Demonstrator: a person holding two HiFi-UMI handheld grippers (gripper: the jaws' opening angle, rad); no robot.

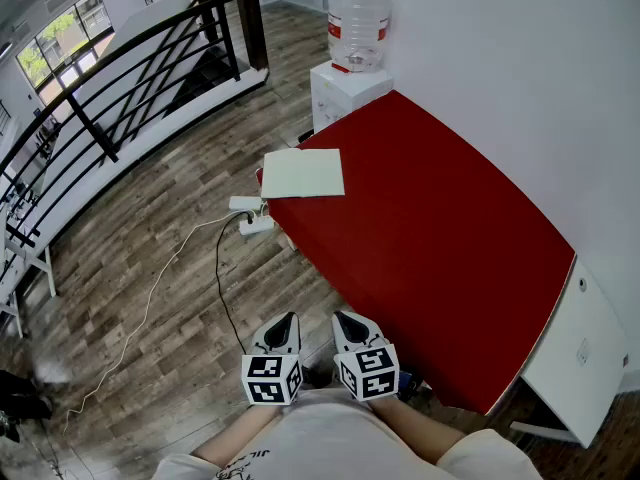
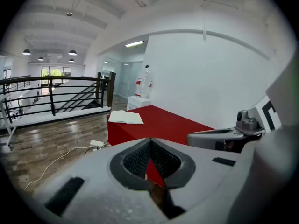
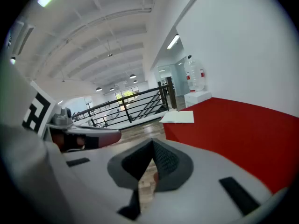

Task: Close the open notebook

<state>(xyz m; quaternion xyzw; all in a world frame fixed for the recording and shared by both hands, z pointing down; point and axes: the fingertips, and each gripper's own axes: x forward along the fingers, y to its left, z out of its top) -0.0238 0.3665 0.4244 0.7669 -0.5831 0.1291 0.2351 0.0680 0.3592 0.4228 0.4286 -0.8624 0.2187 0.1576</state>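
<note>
Where the red table [image 1: 450,228] ends, the notebook [image 1: 303,173] lies open (pages up).

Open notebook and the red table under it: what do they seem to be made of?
Open pale notebook: paper, with matte off-white pages lying flat and no gloss; its cover is hidden. Red table: probably a matte fabric cover, since the even red shows no glare and runs down over the sides; painted board cannot be ruled out.

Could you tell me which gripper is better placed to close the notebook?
Left, probably: the left gripper lines up with the notebook at the far table corner; the right gripper sits further aside. Both are shut and empty.
</note>
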